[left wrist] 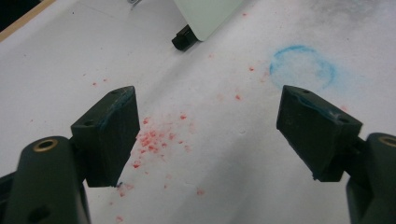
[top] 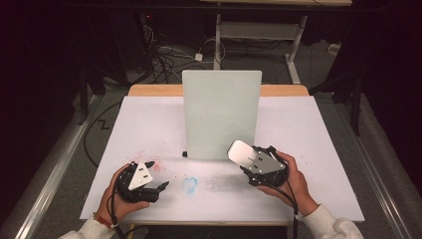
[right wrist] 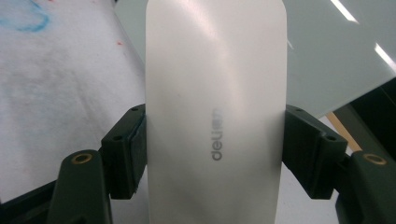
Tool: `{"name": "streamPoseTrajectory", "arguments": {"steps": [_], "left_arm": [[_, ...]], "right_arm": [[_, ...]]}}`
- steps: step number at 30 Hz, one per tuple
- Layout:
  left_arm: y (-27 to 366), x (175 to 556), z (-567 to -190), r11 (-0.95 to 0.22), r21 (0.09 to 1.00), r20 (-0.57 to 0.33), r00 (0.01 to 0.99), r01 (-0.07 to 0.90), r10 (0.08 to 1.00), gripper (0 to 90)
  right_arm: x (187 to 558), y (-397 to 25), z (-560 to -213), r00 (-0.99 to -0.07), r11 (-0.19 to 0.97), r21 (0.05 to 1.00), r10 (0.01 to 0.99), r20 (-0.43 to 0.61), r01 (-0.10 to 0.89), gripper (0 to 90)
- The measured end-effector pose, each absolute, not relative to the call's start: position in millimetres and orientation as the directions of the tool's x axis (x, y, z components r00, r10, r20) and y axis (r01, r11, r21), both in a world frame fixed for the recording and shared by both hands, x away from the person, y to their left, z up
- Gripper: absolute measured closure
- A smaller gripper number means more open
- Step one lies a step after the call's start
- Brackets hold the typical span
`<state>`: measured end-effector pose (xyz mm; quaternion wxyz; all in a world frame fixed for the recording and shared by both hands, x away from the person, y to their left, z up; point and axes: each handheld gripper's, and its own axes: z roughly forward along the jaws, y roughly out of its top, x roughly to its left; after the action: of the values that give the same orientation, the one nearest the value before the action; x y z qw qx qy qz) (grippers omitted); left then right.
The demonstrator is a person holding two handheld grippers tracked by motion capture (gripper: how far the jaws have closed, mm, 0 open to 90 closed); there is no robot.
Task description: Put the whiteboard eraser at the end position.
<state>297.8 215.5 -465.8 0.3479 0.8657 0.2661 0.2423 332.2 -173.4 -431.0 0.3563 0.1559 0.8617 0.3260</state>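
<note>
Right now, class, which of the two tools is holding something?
The right tool: its jaws clamp a white eraser marked "deli". The left tool stands open above red specks.

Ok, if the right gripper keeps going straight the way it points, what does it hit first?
Probably the upright whiteboard: the right gripper, shut on a white eraser, points at its lower face close ahead. Exact gap unclear.

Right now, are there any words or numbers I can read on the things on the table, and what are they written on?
"deli": grey letters running sideways on the white eraser that the right gripper holds by its sides.
The upright white board shows no writing.
The blue ring and the red specks on the table are marks, not letters or numbers.
</note>
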Motion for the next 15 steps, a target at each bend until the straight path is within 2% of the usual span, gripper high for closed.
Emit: {"name": "streamPoseTrajectory", "arguments": {"steps": [4, 7, 15], "left_arm": [[214.7, 296.6, -465.6, -0.617, 0.731, 0.236, 0.740, 0.292, 0.630, 20.5], [213.2, 296.6, -465.1, -0.621, 0.729, 0.241, 0.742, 0.287, 0.625, 20.5], [209.5, 296.1, -464.7, -0.630, 0.725, 0.246, 0.750, 0.278, 0.614, 20.5]], "right_arm": [[330.5, -172.6, -426.3, -0.741, 0.741, 0.671, 0.456, -0.493, 0.010, 31.1], [328.9, -169.4, -424.0, -0.809, 0.754, 0.657, 0.380, -0.448, -0.009, 31.1], [324.4, -157.3, -433.7, -0.876, 0.807, 0.589, 0.264, -0.403, -0.028, 31.1]]}}
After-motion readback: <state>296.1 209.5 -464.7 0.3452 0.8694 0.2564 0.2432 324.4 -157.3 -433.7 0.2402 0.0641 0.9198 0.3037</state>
